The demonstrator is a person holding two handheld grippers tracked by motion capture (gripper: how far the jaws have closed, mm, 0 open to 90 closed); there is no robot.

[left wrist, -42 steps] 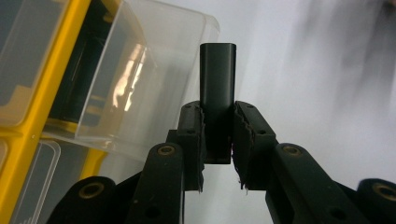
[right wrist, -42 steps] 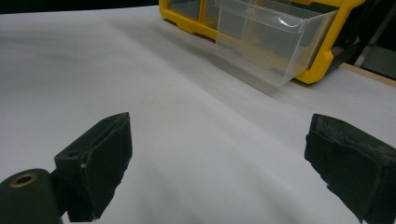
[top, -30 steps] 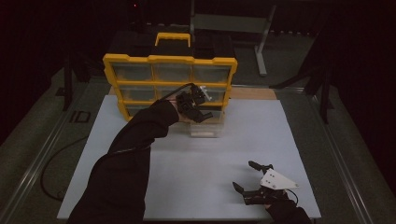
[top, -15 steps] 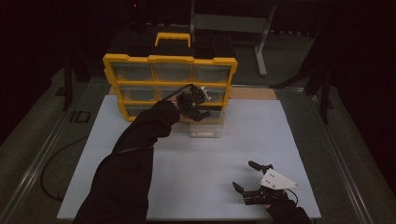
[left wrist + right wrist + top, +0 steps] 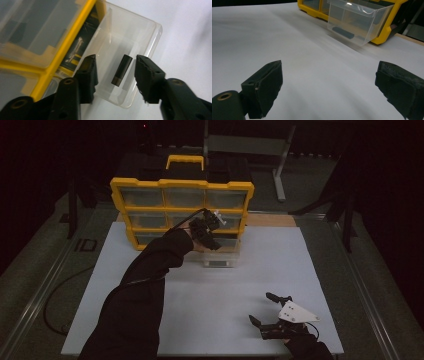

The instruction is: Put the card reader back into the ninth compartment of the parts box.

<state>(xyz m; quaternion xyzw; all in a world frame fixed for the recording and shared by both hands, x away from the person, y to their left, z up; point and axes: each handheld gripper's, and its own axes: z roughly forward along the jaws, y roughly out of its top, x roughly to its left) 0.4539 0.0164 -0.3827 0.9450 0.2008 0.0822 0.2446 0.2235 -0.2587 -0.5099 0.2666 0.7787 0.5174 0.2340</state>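
The left tongs (image 5: 115, 77) have just been opening, apart above a dark cylinder (image 5: 122, 70) lying flat in the clear drawer (image 5: 147, 37), its length running along the drawer's depth; right tongs (image 5: 332, 87) gape wide over the bench (image 5: 312, 62).

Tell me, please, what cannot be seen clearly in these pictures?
- High view: the drawer front is dim and partly behind the left gripper; its contents cannot be told there.
- Left gripper view: the organizer is cut by the edges; its other drawers are blurred.
- Right gripper view: the dark cylinder is blurred through the plastic.
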